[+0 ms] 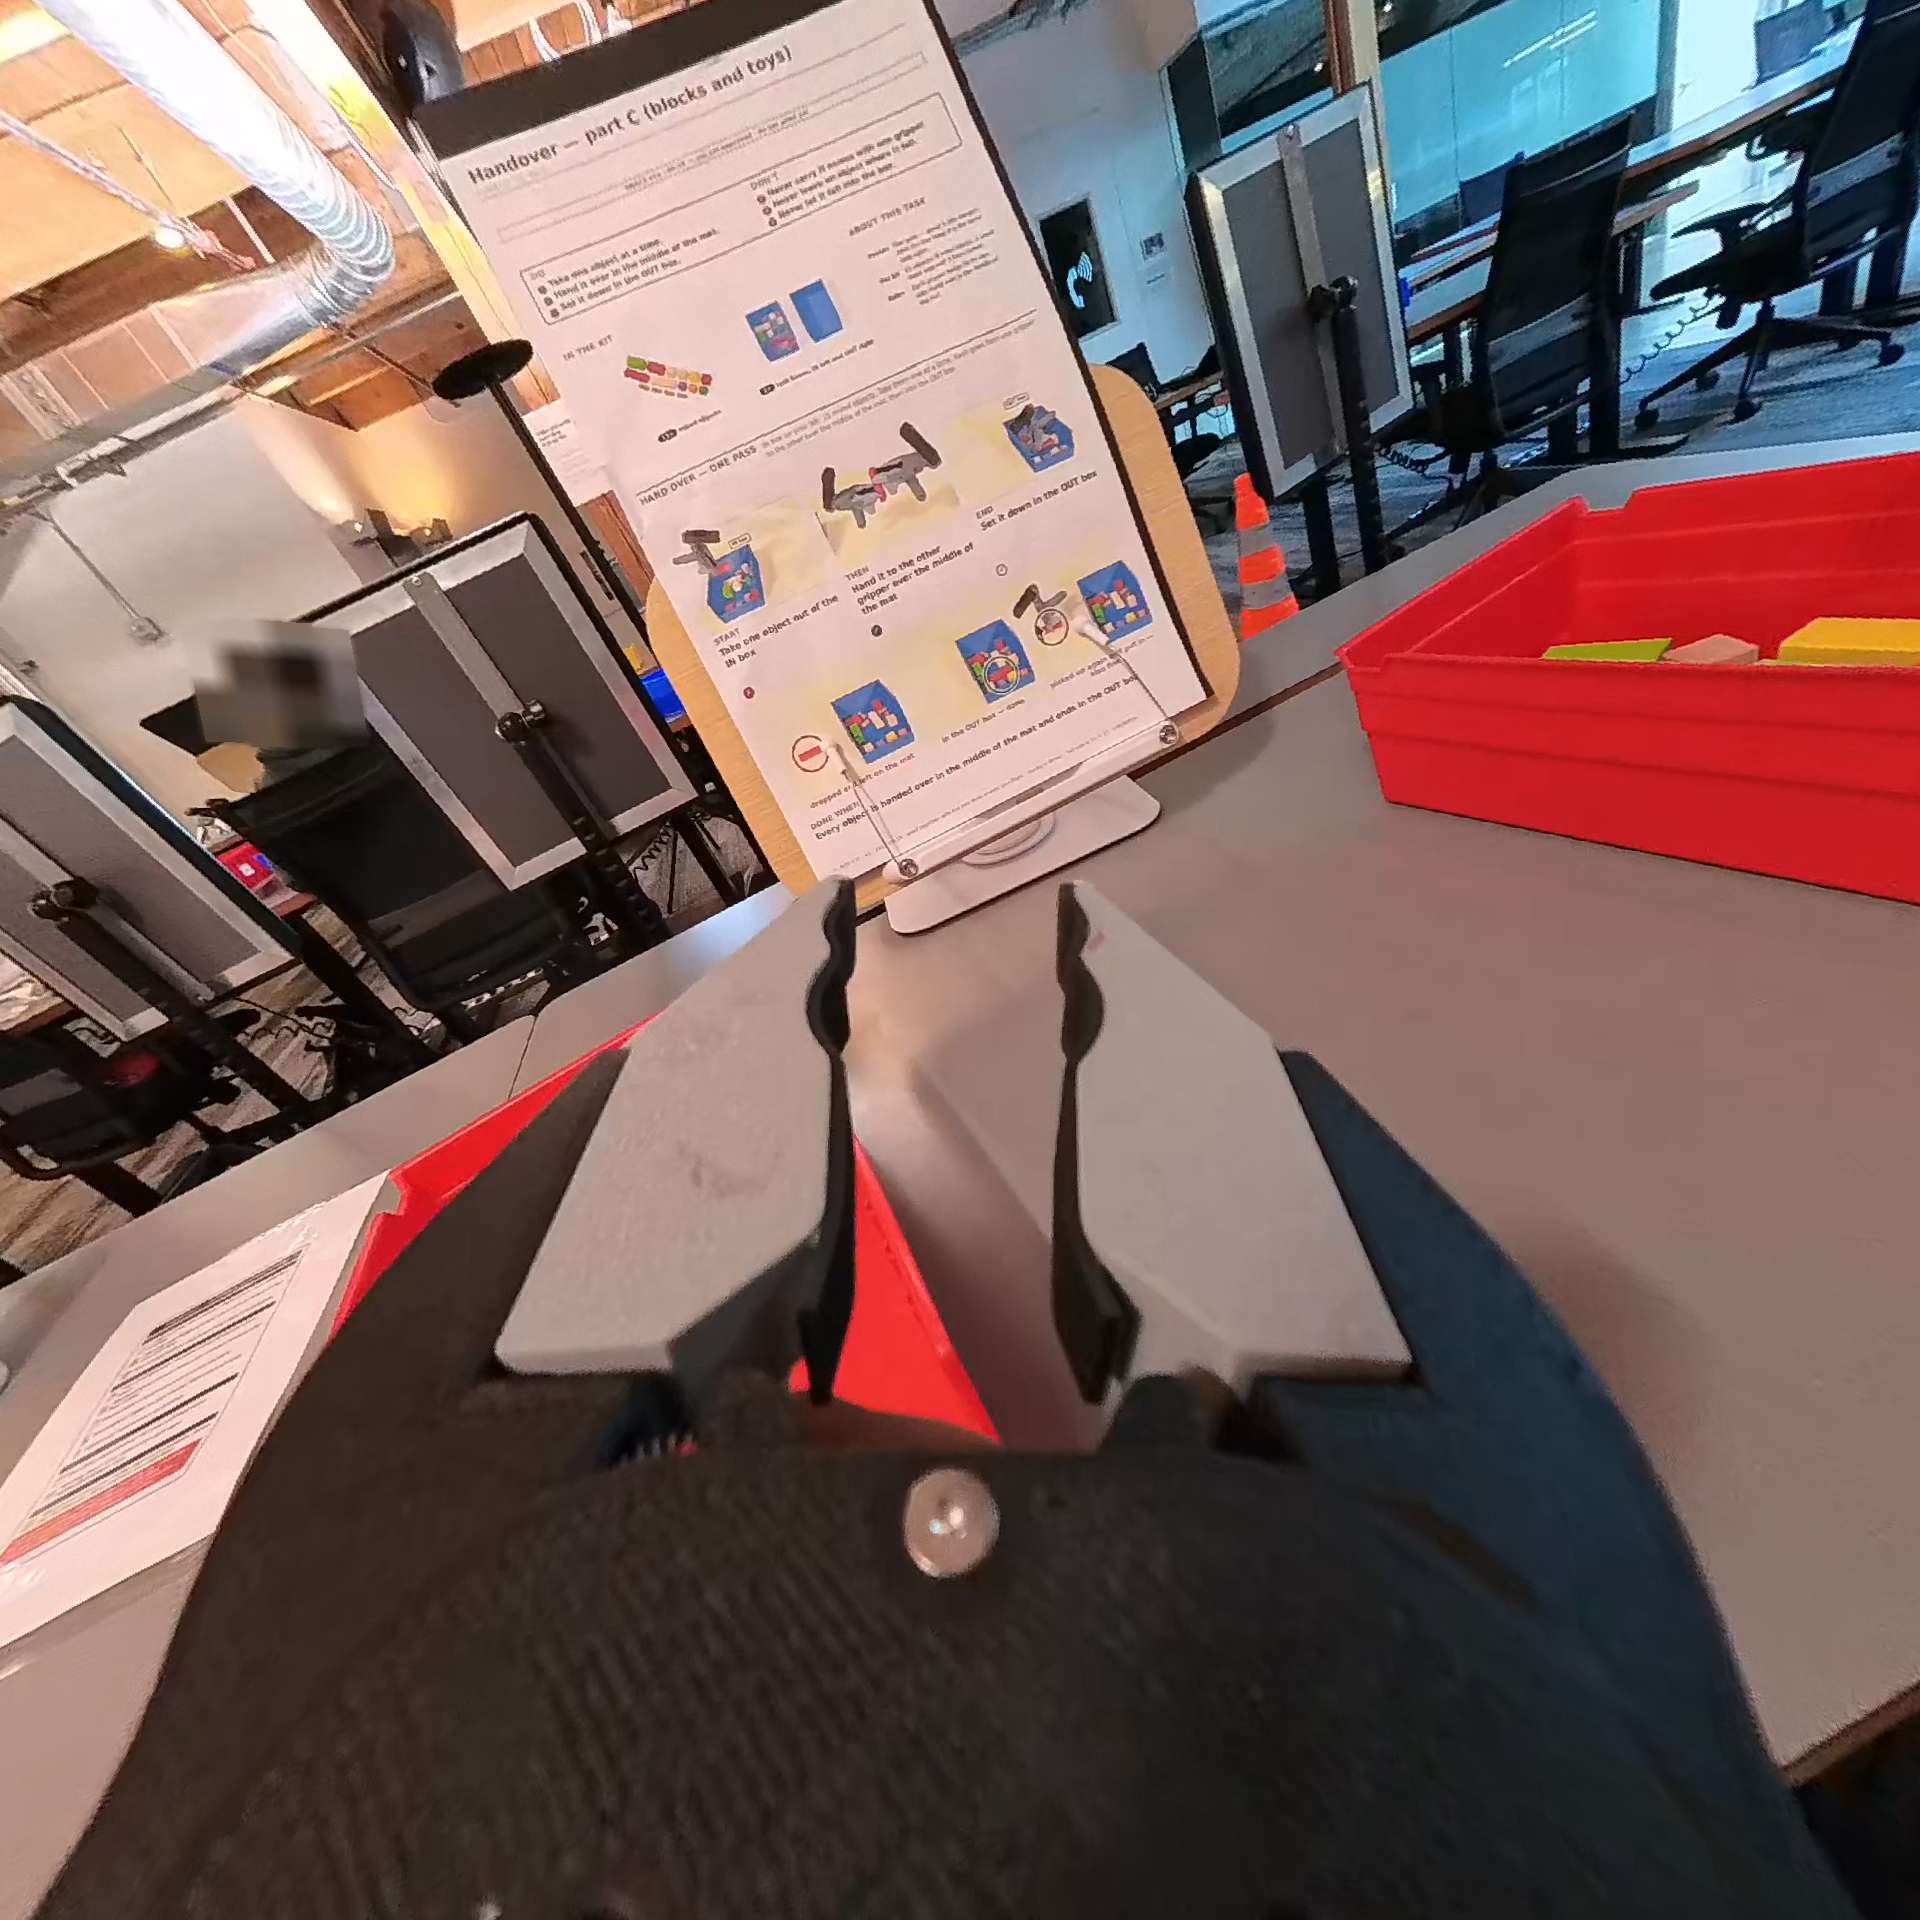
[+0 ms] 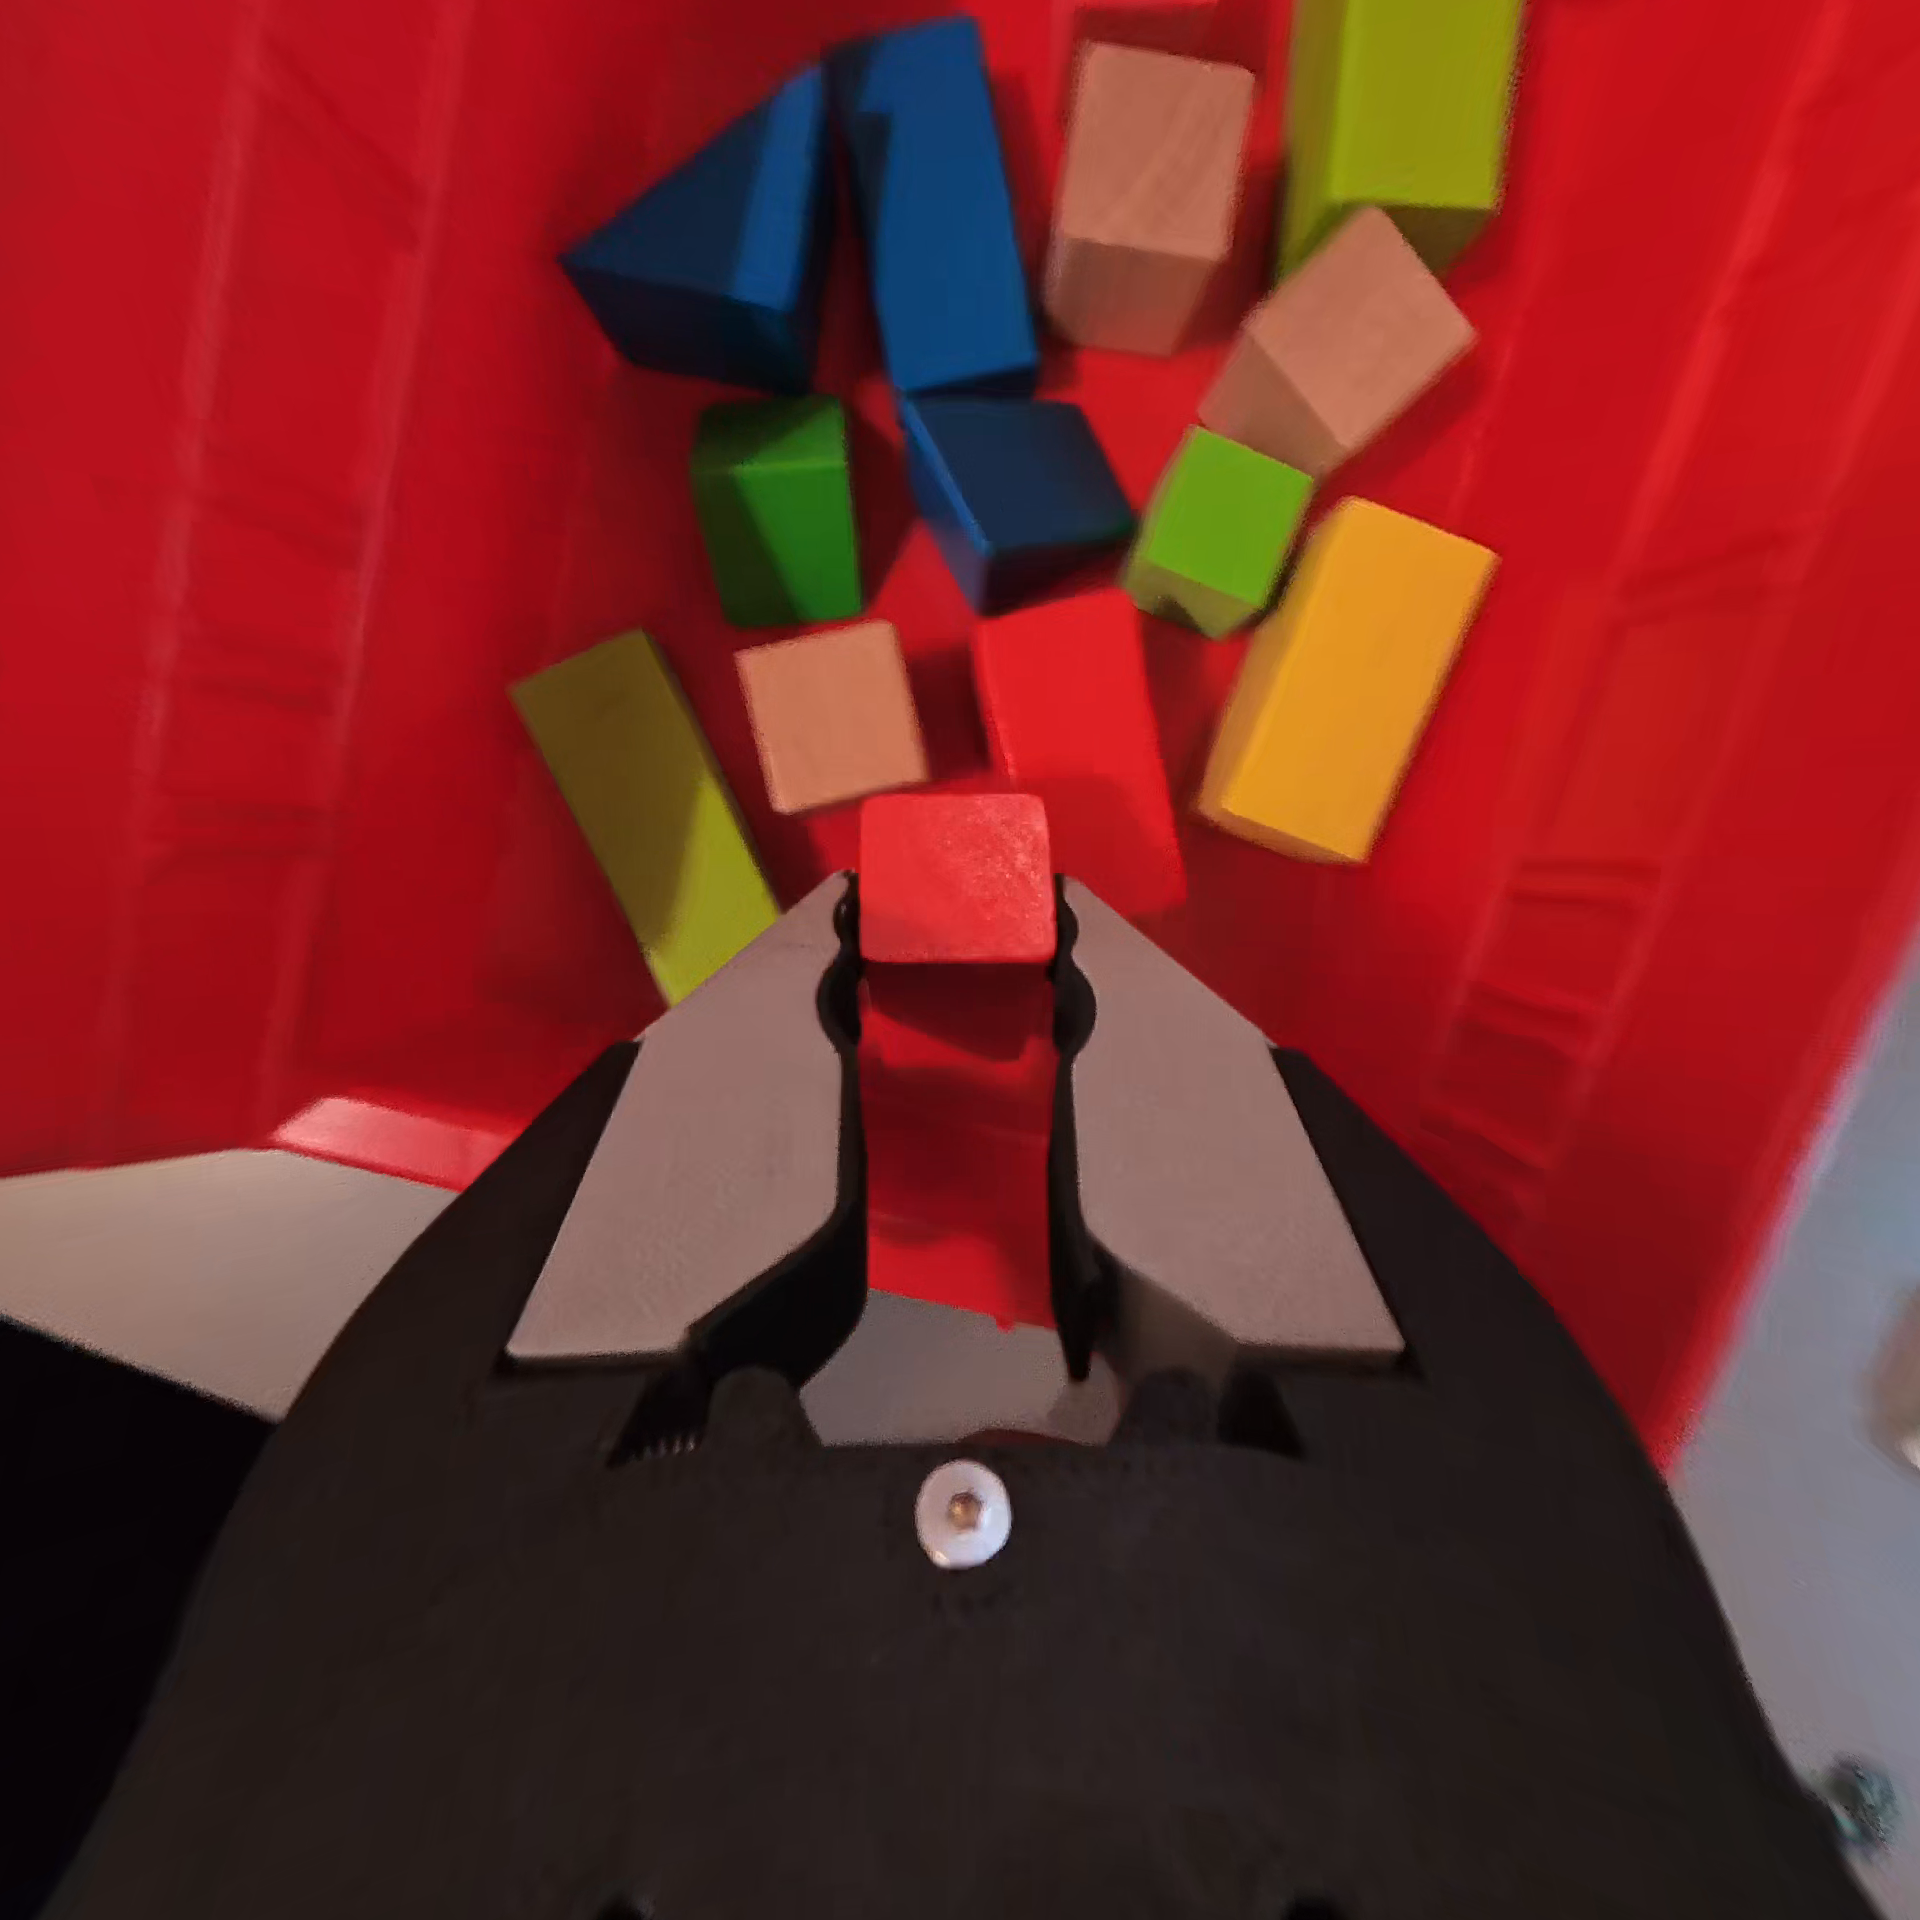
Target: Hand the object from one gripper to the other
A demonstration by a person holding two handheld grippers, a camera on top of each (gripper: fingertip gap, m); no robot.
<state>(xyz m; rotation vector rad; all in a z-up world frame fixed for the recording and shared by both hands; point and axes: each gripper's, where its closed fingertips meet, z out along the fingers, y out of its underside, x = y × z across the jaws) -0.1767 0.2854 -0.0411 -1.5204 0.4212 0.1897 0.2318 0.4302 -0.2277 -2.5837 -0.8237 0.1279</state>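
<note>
Pinching the red cube (image 2: 954, 883) at their tips, the right tongs (image 2: 954, 920) hang over the red bin (image 2: 260, 520); the left tongs (image 1: 956, 925) gape empty.

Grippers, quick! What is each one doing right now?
Left gripper: open, holding nothing.
Right gripper: shut on a red cube, above the other blocks in the red bin.

Exposed timber ceiling (image 1: 135, 218) with a silver duct (image 1: 260, 135) overhead; black office chairs (image 1: 1558, 312) by glass partitions (image 1: 1507, 114), an orange traffic cone (image 1: 1262, 561) beyond the grey bench (image 1: 1507, 1039).
</note>
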